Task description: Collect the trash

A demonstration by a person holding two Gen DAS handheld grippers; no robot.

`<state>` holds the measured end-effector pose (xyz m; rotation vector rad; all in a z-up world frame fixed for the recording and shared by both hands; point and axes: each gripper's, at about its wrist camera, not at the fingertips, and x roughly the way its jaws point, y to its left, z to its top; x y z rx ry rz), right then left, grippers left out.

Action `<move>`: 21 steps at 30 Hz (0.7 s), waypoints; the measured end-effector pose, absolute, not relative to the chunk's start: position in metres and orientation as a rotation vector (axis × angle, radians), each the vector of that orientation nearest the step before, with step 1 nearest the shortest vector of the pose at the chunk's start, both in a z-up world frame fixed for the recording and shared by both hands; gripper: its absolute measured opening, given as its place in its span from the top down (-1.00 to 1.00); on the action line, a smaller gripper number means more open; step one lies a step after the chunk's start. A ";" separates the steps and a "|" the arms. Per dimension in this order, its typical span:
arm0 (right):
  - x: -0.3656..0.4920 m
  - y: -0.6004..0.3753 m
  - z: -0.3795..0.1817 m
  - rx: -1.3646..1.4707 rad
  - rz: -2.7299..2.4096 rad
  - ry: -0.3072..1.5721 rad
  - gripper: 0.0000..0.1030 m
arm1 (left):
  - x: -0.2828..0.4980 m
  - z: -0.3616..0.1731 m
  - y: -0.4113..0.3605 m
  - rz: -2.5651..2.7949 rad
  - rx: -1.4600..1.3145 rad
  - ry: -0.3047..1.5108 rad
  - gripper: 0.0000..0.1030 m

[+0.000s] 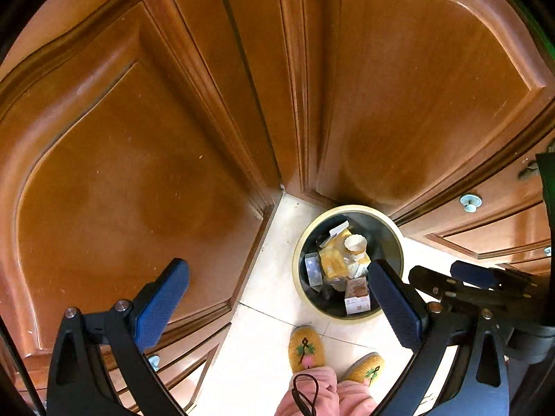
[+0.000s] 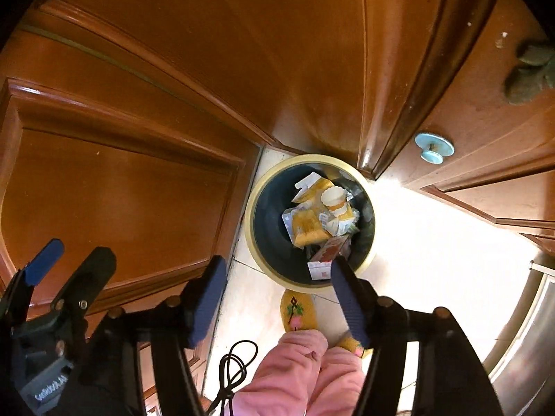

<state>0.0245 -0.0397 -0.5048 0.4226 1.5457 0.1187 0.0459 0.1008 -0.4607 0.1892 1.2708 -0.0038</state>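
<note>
A round bin with a cream rim [image 1: 301, 239] [image 2: 251, 208] stands on the pale tiled floor in a corner between wooden doors. Inside lie yellow packets [image 1: 333, 260] [image 2: 307, 225], a white paper cup [image 1: 355, 244] [image 2: 334, 198] and a small red and white carton [image 1: 357, 296] [image 2: 326, 260]. My left gripper [image 1: 277, 298] hangs open and empty high above the floor, left of the bin. My right gripper [image 2: 277, 298] is open and empty above the bin's near edge; it also shows in the left wrist view [image 1: 461, 277].
Brown panelled wooden doors [image 1: 138, 173] [image 2: 121, 190] close in at left and behind. Drawers with pale blue knobs [image 1: 470, 202] [image 2: 433, 147] are at right. The person's yellow slippers [image 1: 305, 346] [image 2: 296, 310] and pink trousers [image 2: 305, 374] are below. A black cord [image 2: 236, 364] dangles.
</note>
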 end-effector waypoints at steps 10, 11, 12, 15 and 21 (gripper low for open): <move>0.004 -0.054 -0.448 0.436 0.078 1.526 -0.43 | 0.043 -0.421 0.097 -0.009 0.160 1.282 -0.98; 0.001 -0.058 -0.433 0.445 0.074 1.513 -0.43 | 0.042 -0.413 0.095 -0.009 0.153 1.279 -0.98; -0.001 -0.061 -0.423 0.451 0.071 1.505 -0.44 | 0.041 -0.401 0.094 -0.012 0.143 1.276 -0.98; -0.012 -0.074 -0.374 0.460 0.061 1.456 -0.45 | 0.036 -0.364 0.087 -0.026 0.115 1.263 -0.98; -0.025 -0.099 -0.275 0.420 0.037 1.337 -0.46 | 0.026 -0.270 0.063 -0.077 0.124 1.170 -0.98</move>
